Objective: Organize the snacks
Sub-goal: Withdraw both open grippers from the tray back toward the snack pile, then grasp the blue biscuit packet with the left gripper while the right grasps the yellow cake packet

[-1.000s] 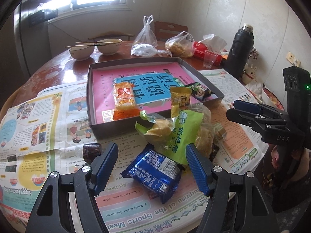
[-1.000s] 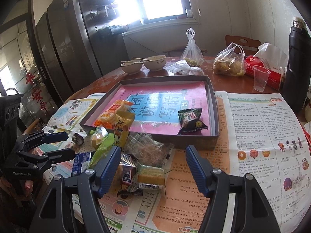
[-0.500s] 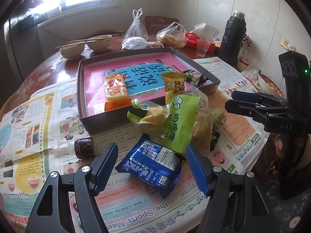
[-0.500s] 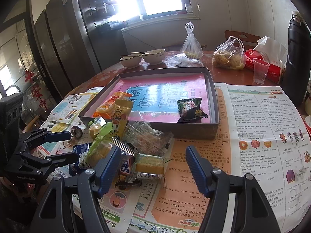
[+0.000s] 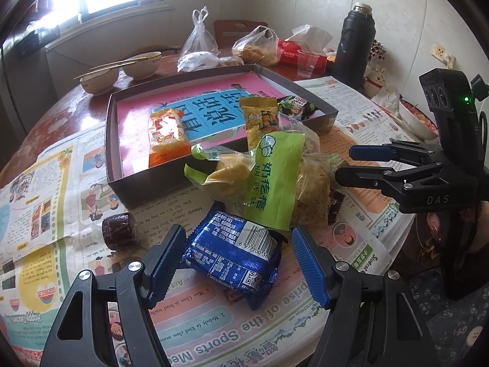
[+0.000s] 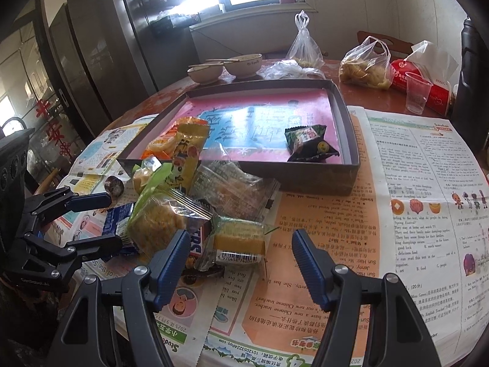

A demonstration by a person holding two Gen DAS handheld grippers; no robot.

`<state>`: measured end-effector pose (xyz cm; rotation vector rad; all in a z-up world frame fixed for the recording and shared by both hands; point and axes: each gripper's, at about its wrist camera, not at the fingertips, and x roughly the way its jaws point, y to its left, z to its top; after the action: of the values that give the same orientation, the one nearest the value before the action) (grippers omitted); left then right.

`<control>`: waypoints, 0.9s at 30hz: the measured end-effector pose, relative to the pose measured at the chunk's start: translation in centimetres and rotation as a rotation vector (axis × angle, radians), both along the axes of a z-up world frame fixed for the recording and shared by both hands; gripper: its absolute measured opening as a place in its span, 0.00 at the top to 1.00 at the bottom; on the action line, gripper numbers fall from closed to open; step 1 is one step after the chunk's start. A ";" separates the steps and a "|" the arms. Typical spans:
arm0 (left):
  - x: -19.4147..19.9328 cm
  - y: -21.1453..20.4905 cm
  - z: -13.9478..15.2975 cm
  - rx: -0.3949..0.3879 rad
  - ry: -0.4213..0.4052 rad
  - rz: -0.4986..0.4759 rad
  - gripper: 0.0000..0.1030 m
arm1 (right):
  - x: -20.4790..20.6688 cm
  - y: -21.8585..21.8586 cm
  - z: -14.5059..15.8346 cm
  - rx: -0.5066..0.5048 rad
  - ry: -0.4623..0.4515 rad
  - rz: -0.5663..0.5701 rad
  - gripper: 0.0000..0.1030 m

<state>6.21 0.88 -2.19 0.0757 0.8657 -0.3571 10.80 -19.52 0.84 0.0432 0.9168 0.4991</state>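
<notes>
A pile of snack packets lies on newspaper in front of a dark box lid with a pink and blue lining. My left gripper is open, its jaws on either side of a blue packet. Behind it lie a green packet and a small dark round sweet. Inside the box are an orange packet, a yellow packet and a dark packet. My right gripper is open, just in front of a yellow cake packet at the pile's edge.
Two bowls with chopsticks, plastic bags, a red tissue pack, a clear cup and a black flask stand behind the box. The table's front edge is close below both grippers. A refrigerator stands at left.
Both grippers have moved forward and down toward the pile. The blue packet now lies between my left jaws. Both stay open.
</notes>
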 end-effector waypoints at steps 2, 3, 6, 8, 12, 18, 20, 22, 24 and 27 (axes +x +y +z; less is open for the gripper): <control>0.2 0.1 -0.2 -0.003 0.007 0.004 0.29 | 0.1 0.0 -0.2 0.001 0.008 -0.001 0.33; 0.3 0.2 -0.4 -0.006 0.011 0.004 0.29 | 0.2 0.0 -0.3 0.001 0.012 -0.003 0.33; 0.5 0.3 -0.7 -0.015 0.020 0.003 0.29 | 0.3 0.0 -0.6 0.000 0.020 -0.005 0.33; 0.6 0.4 -0.9 -0.021 0.023 -0.002 0.29 | 0.5 0.1 -0.9 -0.003 0.025 -0.010 0.33; 0.9 0.4 -1.2 -0.019 0.024 -0.008 0.29 | 0.7 0.0 -1.4 -0.019 0.024 -0.020 0.33; 1.3 0.3 -1.7 -0.023 0.032 -0.024 0.28 | 0.8 0.0 -1.7 -0.037 0.012 -0.019 0.45; 1.3 0.3 -1.9 -0.024 0.037 -0.031 0.29 | 0.7 0.1 -1.7 -0.051 -0.002 -0.014 0.47; 1.4 0.3 -2.1 -0.021 0.042 -0.035 0.29 | 0.7 0.3 -1.8 -0.053 -0.003 -0.005 0.50; 1.4 0.3 -2.2 -0.018 0.038 -0.044 0.29 | 0.6 0.4 -1.8 -0.057 -0.008 0.002 0.50; 1.4 0.3 -2.3 -0.018 0.035 -0.047 0.29 | 0.5 0.6 -1.7 -0.071 -0.021 0.017 0.51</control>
<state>7.61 1.16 -4.44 0.0735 0.8959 -0.4108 11.28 -18.94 -0.90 -0.0345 0.9148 0.4815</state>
